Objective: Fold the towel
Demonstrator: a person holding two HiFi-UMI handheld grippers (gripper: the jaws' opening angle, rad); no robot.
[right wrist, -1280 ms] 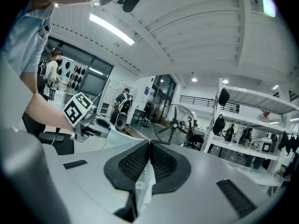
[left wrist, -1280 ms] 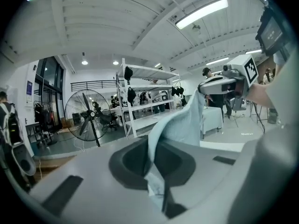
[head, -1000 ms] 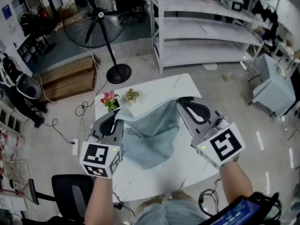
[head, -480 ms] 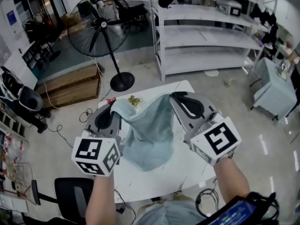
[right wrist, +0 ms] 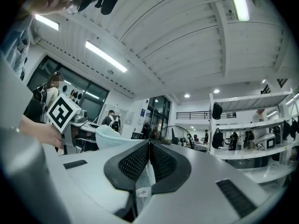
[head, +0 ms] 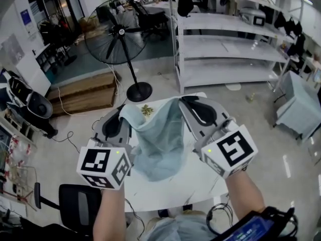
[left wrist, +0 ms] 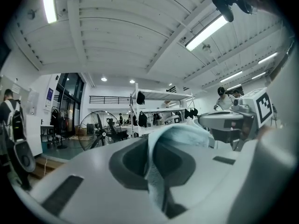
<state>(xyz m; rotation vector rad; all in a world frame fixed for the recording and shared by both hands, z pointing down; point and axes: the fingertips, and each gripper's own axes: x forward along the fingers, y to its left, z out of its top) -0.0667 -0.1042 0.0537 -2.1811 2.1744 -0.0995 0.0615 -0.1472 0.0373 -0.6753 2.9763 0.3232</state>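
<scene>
A pale blue-green towel (head: 160, 139) hangs in a sag between my two grippers above the white table (head: 200, 182). My left gripper (head: 122, 112) is shut on the towel's left top corner, and the cloth shows pinched between its dark pads (left wrist: 154, 171). My right gripper (head: 183, 101) is shut on the right top corner, where a strip of towel with a small label (right wrist: 142, 178) sits between its meshed pads. Both point roughly level, away from me. The towel's lower end droops to about table height; whether it touches the table I cannot tell.
A small plant (head: 147, 110) stands on the table's far part, behind the towel. Beyond the table are a pedestal fan (head: 116, 31), white shelving (head: 225, 44) and wooden pallets (head: 83, 90). A black chair (head: 75, 207) is at the near left.
Both grippers have risen with the towel still held, lifting most of it off the table. The pink flowers on the table are now hidden behind the left gripper and cloth.
</scene>
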